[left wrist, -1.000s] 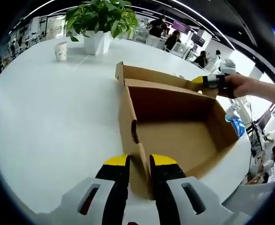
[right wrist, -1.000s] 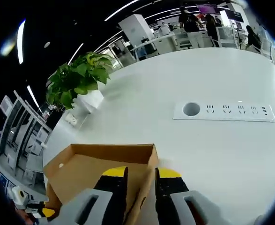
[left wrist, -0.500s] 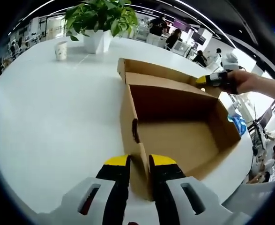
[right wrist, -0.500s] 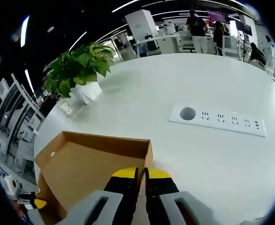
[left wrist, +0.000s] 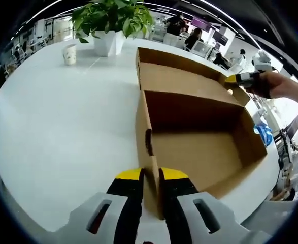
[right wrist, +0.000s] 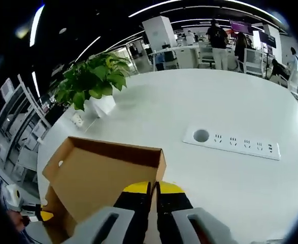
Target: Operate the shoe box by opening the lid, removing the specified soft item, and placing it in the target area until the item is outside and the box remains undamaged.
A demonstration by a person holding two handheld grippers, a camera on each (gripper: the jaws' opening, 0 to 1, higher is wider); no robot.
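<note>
Box: the shoe box (left wrist: 199, 147) sits open on the white table (left wrist: 52, 117), with bare cardboard floor wherever you can see inside.
Lid: the lid (left wrist: 181, 76) is already up, hinged along the far wall and leaning back; in the right gripper view it rises as a brown panel (right wrist: 103, 173).
Left gripper: your left gripper (left wrist: 150, 178) has its jaws narrow, pinching the box's near end wall between them, which steadies the box.
Right gripper: your right gripper (right wrist: 153, 189) has its jaws nearly closed on the lid's side flap; in the left gripper view it shows at the lid's far corner (left wrist: 242, 80), with your hand (left wrist: 275, 86) behind it.
Soft item: I cannot see it in the visible part of the box; whether it hides near a wall I cannot tell.
Progress: opening looks done, judging by the raised lid. Finding the item, lifting it out and setting it down are left.
Surroundings: a potted plant (left wrist: 110, 20) and a paper cup (left wrist: 69, 53) stand well apart from the box; a power strip (right wrist: 232, 144) lies flush in the table.
</note>
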